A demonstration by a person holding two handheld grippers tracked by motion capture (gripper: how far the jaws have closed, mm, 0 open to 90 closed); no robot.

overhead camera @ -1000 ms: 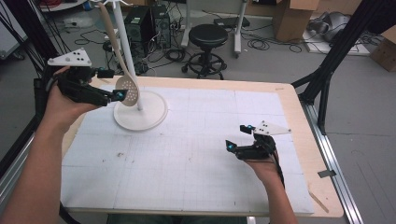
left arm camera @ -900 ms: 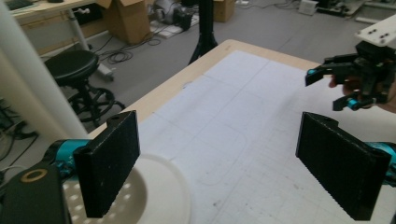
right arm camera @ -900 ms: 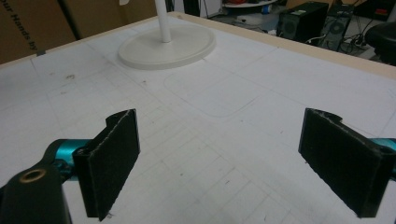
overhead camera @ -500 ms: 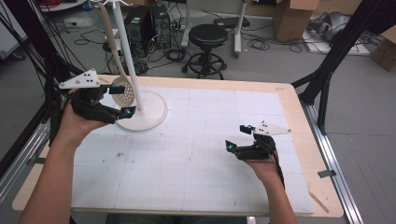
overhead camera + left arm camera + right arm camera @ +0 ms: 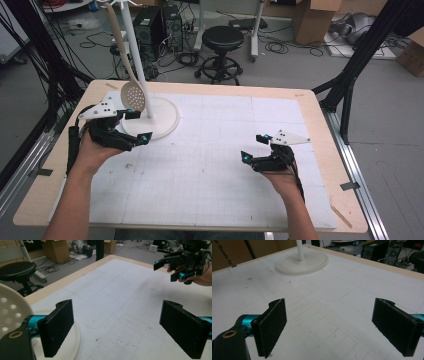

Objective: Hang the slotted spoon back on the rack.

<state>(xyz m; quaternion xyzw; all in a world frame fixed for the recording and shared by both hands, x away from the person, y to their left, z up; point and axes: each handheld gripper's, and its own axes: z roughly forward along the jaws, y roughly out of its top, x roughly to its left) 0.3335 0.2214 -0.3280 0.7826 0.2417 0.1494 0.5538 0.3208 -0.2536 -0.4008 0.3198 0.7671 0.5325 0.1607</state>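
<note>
White grid paper covers the table (image 5: 210, 175). At its far-left corner a stand (image 5: 150, 117) rises from a round base, and a slotted spoon (image 5: 134, 95) hangs beside its pole. The left gripper (image 5: 132, 127) sits low just beside the base, forearm angled in from the bottom left, jaws spread wide with nothing between them. The spoon's perforated bowl (image 5: 10, 312) shows close to its left jaw. The right gripper (image 5: 257, 152) rests near the table's right side, well apart from the stand, wrist straight, jaws likewise spread and empty.
</note>
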